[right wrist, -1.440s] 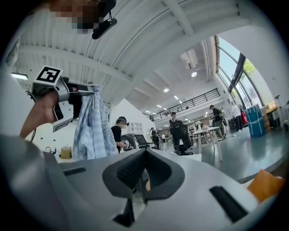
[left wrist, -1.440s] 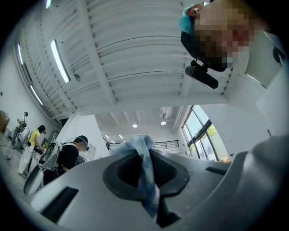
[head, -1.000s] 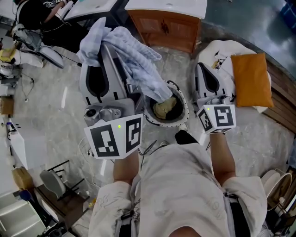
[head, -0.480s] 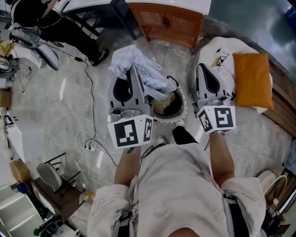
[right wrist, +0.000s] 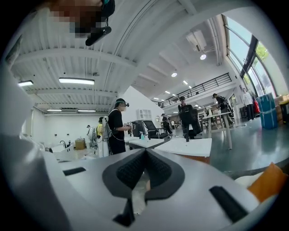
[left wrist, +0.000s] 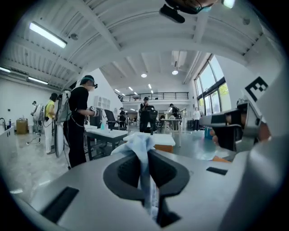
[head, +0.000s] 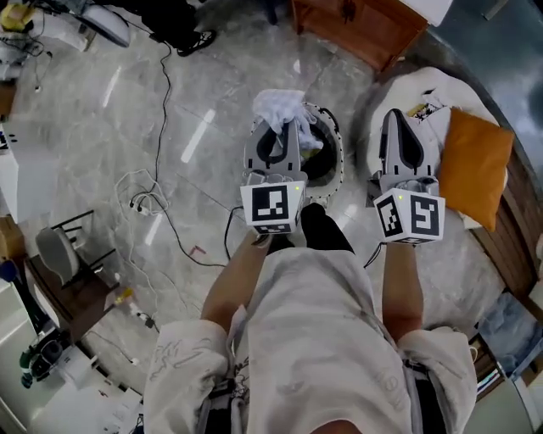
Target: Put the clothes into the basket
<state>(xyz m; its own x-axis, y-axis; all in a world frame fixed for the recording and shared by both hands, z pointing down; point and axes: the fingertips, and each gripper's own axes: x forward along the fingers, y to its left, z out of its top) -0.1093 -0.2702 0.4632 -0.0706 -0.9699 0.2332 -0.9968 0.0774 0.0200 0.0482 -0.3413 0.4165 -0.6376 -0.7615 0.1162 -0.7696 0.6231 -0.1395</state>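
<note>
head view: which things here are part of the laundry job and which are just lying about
Part of the job:
- cloth, light blue, pinched in the left gripper over the basket
- basket, on the floor

Lying about:
- cushion, orange
- cables on the floor
- cabinet, wooden

No words, numbers or brand names can be read anywhere in the hall. The only markings are black-and-white square code patterns on the left marker cube (head: 273, 206), carried by the left gripper (head: 287, 127), and on the right marker cube (head: 413, 218), carried by the right gripper (head: 398, 116). They spell nothing. A small dark print on the white cushion (head: 428, 85) is too small to make out.
</note>
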